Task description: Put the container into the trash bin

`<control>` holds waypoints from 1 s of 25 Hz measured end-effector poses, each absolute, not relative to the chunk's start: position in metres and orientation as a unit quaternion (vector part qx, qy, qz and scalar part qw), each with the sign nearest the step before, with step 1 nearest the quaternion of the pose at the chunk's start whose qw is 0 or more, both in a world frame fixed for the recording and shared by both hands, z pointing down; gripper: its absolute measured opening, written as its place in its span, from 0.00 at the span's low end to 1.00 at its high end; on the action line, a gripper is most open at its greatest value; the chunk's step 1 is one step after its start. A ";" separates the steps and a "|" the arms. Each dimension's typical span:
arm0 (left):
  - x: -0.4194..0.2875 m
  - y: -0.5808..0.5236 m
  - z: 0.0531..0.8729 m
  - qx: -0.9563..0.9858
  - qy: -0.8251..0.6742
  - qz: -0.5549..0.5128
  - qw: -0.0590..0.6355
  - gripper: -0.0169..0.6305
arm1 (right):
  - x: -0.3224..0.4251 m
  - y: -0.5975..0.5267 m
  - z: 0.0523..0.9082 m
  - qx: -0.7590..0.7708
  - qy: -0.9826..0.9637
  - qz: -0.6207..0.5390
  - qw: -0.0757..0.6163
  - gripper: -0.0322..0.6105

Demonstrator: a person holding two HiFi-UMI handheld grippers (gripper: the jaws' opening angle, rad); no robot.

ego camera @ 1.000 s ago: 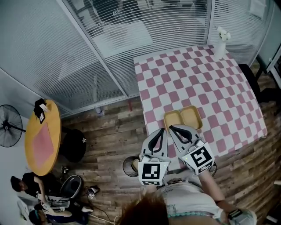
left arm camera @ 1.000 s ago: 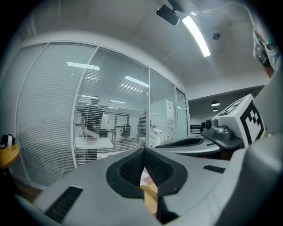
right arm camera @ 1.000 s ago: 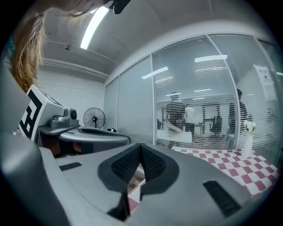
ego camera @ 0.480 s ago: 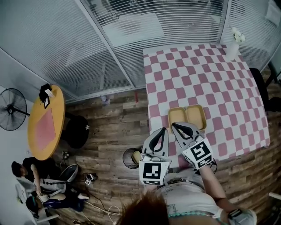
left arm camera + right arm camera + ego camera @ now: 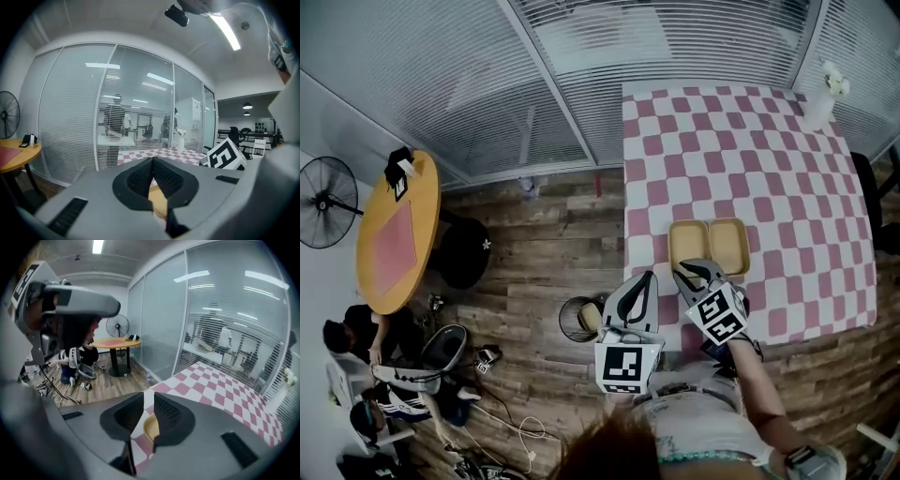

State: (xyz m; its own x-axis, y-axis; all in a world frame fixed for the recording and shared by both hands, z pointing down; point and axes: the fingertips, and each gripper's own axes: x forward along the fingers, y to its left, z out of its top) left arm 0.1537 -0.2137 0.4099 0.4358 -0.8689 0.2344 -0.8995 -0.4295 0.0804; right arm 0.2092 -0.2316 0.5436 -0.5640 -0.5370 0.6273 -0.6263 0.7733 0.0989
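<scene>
As right gripper [image 5: 698, 272] opens, empty, just short of the container [image 5: 709, 247] at the near edge of the table [image 5: 787, 141] (left gripper [image 5: 643, 279] closed, empty), a shallow rim pinch could drop it short of the trash bin [image 5: 577, 319].

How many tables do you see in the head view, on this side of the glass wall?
2: the checkered table at the upper right, and the round yellow table at the far left. More may be hidden behind the blinds.
</scene>
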 end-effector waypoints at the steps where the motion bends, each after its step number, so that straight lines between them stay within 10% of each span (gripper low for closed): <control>1: 0.151 -0.213 0.412 0.840 -0.528 0.079 0.100 0.04 | 0.209 -0.230 0.554 0.321 -0.877 0.069 0.351 0.15; 14: 0.123 -0.212 0.438 0.815 -0.557 0.094 0.128 0.04 | 0.201 -0.223 0.668 0.211 -0.832 0.117 0.500 0.26; 25: 0.101 -0.209 0.441 0.798 -0.580 0.089 0.136 0.04 | 0.197 -0.227 0.703 0.196 -0.809 0.096 0.546 0.13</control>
State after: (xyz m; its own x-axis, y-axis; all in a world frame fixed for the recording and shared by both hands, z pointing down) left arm 0.1015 -0.2090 0.4411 0.3111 -0.9017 0.3001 -0.9502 -0.2901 0.1134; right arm 0.1970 -0.2275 0.7031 -0.3261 -0.2128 0.9211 -0.4216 0.9048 0.0598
